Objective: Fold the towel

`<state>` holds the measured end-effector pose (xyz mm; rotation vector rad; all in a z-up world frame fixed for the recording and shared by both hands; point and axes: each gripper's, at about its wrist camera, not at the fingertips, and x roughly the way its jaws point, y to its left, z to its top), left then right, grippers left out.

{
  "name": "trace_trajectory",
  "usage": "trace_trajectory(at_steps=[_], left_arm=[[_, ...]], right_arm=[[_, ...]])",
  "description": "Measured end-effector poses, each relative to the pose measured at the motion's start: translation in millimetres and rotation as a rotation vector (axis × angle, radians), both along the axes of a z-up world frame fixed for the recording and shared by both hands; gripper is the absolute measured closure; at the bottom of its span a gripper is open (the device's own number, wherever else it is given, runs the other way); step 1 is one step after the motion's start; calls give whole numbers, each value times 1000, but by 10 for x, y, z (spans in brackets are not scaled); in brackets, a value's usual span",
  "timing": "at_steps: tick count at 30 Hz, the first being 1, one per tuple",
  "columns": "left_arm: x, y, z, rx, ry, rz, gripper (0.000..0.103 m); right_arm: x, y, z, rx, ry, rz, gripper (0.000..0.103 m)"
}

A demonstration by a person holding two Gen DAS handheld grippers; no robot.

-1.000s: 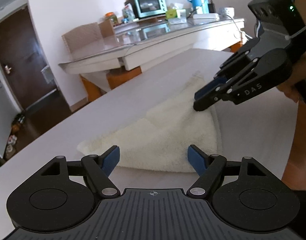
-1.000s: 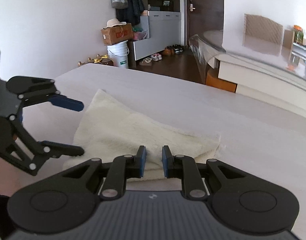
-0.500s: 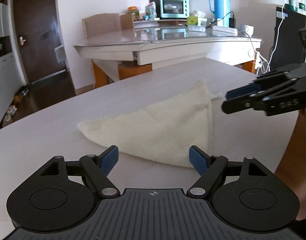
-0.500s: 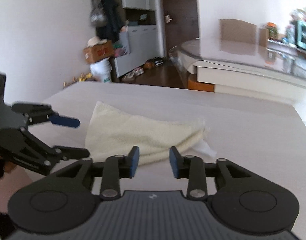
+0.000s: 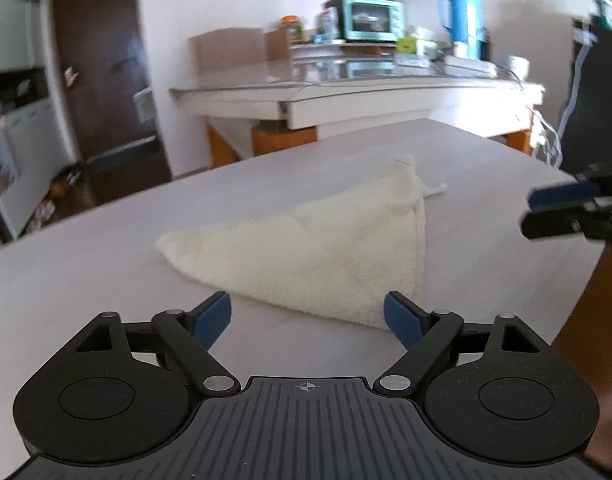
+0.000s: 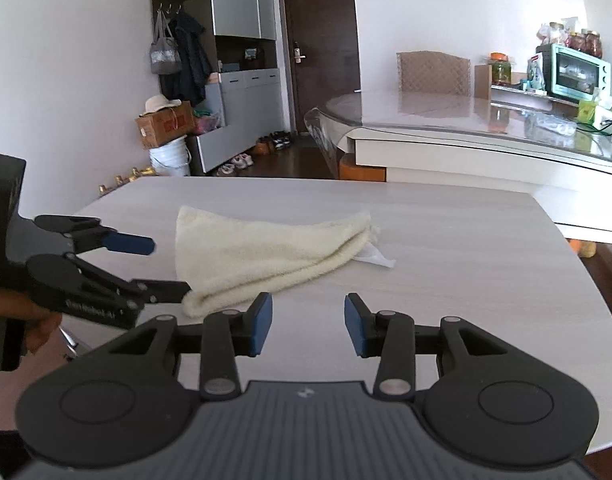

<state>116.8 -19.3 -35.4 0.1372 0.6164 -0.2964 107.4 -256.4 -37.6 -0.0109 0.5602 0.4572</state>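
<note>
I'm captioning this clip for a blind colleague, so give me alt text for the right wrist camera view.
A cream towel, folded into a loose triangle, lies on a pale wood-grain table with nothing gripping it. The right gripper hangs open just short of it, its jaws having just been opening, and the left gripper is open at the towel's left edge.

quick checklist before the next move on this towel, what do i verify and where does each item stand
1. Towel lying folded on the table: ok, it forms a triangle.
2. Left gripper free of cloth: ok, open, jaws just widened, nothing between them.
3. Right gripper free of cloth: ok, open, jaws just opened, only bare table between them.
4. Folded edges lined up: not ok, the layers splay at the far corner in the right wrist view.
5. White tag tucked in: not ok, it sticks out at that corner.
6. Lower left finger tip clear of the towel's near corner: cannot tell.
</note>
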Motion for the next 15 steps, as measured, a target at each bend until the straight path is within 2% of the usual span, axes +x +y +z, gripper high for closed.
trace_trajectory(at_steps=[5, 7, 8, 12, 15], left_arm=[[-209, 6, 57, -31, 18, 43, 10], [-297, 14, 75, -39, 28, 55, 9], [-339, 20, 86, -40, 31, 60, 7], [-485, 58, 146, -36, 45, 96, 0], [-579, 98, 205, -29, 45, 136, 0]], right_arm=[[-73, 5, 34, 7, -8, -11, 43], [-111, 12, 50, 15, -14, -13, 26], [-132, 18, 57, 19, -18, -12, 22], [-219, 41, 66, 28, -22, -5, 10], [-276, 52, 56, 32, -18, -4, 7]])
